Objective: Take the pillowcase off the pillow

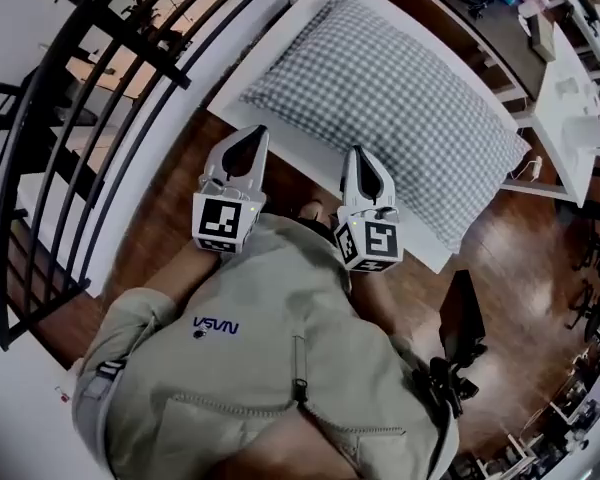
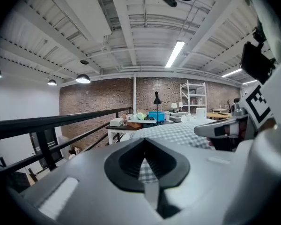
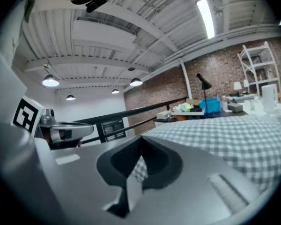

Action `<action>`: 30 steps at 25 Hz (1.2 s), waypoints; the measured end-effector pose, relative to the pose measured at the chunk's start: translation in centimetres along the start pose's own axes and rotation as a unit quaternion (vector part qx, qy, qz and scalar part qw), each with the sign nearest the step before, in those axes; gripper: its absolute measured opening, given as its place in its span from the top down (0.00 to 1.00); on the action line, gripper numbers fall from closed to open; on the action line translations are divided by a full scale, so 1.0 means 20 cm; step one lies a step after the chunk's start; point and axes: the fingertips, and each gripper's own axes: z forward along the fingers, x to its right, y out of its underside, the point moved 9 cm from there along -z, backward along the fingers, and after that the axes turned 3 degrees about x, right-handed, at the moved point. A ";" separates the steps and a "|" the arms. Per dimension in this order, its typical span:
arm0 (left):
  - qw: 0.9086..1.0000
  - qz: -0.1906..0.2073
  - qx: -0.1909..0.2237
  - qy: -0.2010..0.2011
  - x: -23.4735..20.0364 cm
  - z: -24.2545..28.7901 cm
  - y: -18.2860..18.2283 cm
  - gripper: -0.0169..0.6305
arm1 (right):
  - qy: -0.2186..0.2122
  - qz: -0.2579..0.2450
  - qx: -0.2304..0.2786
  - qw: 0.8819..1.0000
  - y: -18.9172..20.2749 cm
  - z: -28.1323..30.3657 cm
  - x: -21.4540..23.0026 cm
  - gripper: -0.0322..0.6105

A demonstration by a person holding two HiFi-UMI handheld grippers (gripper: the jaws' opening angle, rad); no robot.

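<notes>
A pillow in a grey-and-white checked pillowcase [image 1: 390, 103] lies flat on a white table [image 1: 280, 48]; it also shows as the pillowcase [image 2: 178, 134] in the left gripper view and the pillowcase [image 3: 243, 139] in the right gripper view. My left gripper [image 1: 257, 134] is held near the table's near edge, just short of the pillow, jaws shut with nothing in them. My right gripper [image 1: 358, 156] hovers at the pillow's near edge, also shut and empty. Both point slightly downward toward the pillow. From the left gripper view, the right gripper [image 2: 225, 128] appears at the right.
A black metal railing [image 1: 90, 138] runs along the left of the table. More white tables [image 1: 570, 108] with small items stand at the right, and a black chair [image 1: 460, 318] sits on the wood floor at lower right. A desk with boxes [image 2: 136, 121] stands beyond the pillow.
</notes>
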 end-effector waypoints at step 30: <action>0.972 -0.036 -0.148 0.182 -0.55 0.71 0.32 0.97 | -0.003 -0.150 -0.258 0.954 0.16 0.66 -0.16 0.93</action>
